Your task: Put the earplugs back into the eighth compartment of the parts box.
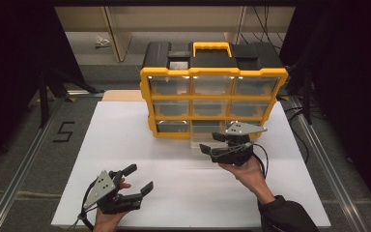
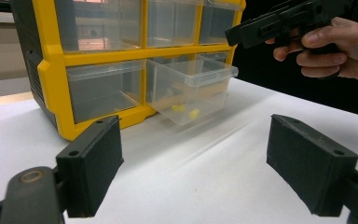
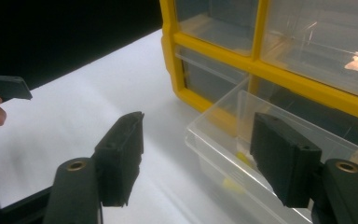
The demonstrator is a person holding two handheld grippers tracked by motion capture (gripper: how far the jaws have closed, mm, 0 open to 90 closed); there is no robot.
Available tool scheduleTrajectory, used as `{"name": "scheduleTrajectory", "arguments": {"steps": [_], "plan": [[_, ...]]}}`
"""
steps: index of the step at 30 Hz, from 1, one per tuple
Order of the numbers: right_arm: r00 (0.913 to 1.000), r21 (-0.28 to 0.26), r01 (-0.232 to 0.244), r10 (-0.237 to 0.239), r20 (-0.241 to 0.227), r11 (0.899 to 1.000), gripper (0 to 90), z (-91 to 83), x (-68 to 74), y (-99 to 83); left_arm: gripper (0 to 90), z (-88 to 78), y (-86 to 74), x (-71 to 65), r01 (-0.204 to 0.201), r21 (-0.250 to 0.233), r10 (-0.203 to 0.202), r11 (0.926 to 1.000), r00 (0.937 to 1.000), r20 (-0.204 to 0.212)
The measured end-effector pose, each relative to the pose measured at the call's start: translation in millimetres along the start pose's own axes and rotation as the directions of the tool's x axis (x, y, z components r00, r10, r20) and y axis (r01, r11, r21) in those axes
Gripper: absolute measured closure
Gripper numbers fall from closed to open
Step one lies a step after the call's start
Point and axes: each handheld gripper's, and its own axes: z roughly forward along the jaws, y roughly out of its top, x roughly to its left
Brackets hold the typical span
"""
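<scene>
A yellow and black organizer (image 1: 213, 97) with clear drawers stands at the back of the white board (image 1: 121, 145). Its bottom middle drawer (image 1: 199, 143) is pulled out; in the left gripper view this drawer (image 2: 193, 88) holds small yellow pieces (image 2: 186, 111). My right gripper (image 1: 211, 143) is open just right of the drawer's front, and its jaws straddle the drawer's (image 3: 223, 149) near corner without touching it. My left gripper (image 1: 141, 177) is open over the board's front left, with nothing between its jaws (image 2: 209, 172).
Dark floor surrounds the board, with a "5" mark (image 1: 64, 131) at the left and metal rails along both sides. Tripod legs (image 1: 46, 92) stand at the far left and cables (image 1: 297, 104) lie at the right. Wooden furniture (image 1: 121, 29) stands behind the organizer.
</scene>
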Motion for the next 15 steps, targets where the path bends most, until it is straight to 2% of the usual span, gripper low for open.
{"name": "scheduleTrajectory", "arguments": {"steps": [7, 15], "plan": [[0.9997, -0.048, -0.009, 0.008, -0.025, 0.999, 33.8, -5.2, 8.4, -7.6, 17.6, -0.2, 0.0, 0.1, 0.001, -0.001, -0.001, 1.0, 1.0, 0.002], [0.9984, -0.101, -0.001, -0.005, -0.056, 0.995, 33.2, -10.6, 19.4, -21.1, 17.6, -0.2, 0.0, -0.1, 0.001, 0.002, -0.001, 1.0, 1.0, 0.007]]}}
